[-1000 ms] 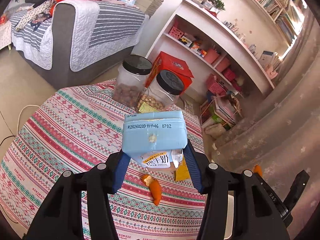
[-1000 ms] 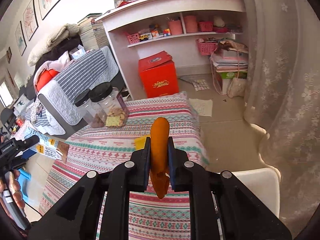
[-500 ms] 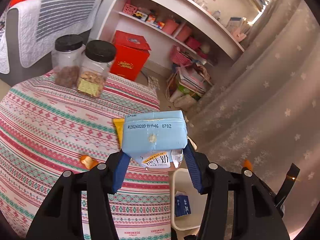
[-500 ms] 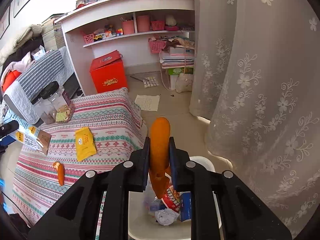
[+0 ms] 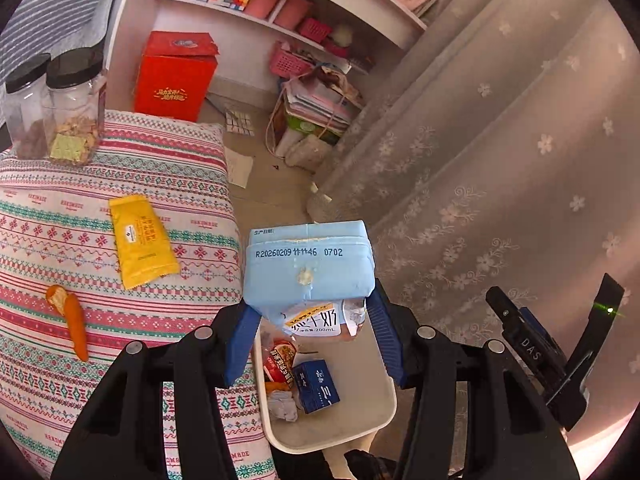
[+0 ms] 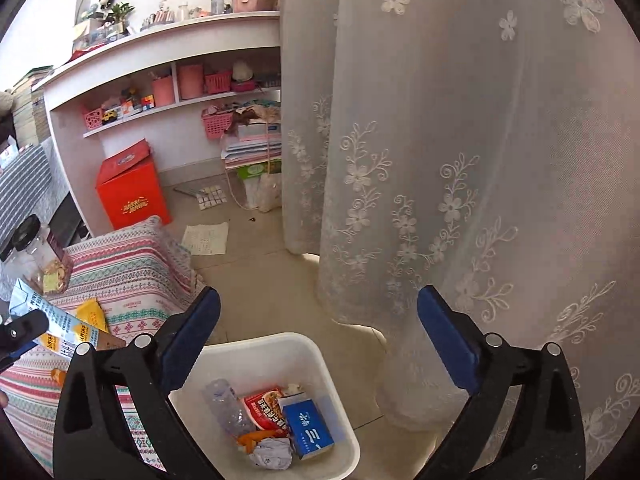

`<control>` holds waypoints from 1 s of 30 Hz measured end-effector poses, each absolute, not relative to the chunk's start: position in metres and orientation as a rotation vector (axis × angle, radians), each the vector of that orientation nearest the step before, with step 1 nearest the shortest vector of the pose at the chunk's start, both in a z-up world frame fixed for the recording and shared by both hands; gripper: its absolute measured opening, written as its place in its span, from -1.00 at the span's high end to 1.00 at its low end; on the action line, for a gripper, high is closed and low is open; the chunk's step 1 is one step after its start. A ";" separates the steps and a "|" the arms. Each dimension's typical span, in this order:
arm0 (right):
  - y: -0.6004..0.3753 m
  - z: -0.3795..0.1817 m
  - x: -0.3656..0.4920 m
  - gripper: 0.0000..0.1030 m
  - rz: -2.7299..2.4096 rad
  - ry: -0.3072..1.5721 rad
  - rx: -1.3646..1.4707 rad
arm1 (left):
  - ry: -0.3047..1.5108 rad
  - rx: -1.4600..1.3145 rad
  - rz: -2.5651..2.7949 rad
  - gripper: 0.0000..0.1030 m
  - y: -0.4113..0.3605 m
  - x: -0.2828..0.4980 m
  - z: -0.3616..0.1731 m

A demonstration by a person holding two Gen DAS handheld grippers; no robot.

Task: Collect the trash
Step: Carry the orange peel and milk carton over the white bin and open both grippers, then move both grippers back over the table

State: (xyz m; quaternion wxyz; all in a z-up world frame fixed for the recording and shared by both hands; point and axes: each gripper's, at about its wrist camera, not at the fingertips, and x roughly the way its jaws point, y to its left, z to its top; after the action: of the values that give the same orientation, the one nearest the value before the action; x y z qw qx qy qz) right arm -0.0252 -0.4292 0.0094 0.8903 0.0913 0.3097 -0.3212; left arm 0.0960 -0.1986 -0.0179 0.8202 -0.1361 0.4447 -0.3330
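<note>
While the right gripper (image 6: 318, 344) hangs over the white bin (image 6: 340, 416) with its jaws opening and nothing between them, the left gripper (image 5: 310, 340) pinches a light-blue milk carton (image 5: 308, 264) above the bin's rim, the carrot piece (image 5: 74, 320) on the tablecloth (image 5: 168, 160) at nine o'clock.

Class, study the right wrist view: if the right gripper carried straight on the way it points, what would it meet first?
Probably the white bin below it, or the trash piled inside. The right gripper, jaws opening with nothing between them, points down over the bin, though depth is hard to judge.
</note>
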 end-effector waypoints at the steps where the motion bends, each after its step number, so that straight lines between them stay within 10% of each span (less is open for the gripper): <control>1: -0.431 0.010 -0.027 -0.86 -0.670 0.643 0.203 | 0.951 -0.288 -0.718 -0.02 -0.204 0.096 -0.020; 30: -0.373 -0.040 0.027 -0.86 -0.511 0.895 0.036 | 1.105 -0.150 -0.525 -0.28 -0.195 0.122 -0.080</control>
State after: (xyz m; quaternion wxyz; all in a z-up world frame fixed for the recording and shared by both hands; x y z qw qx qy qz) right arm 0.0269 -0.3726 -0.0396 0.8700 0.0172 0.4277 -0.2446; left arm 0.1217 -0.1954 -0.0797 0.8161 -0.0703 0.5181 -0.2461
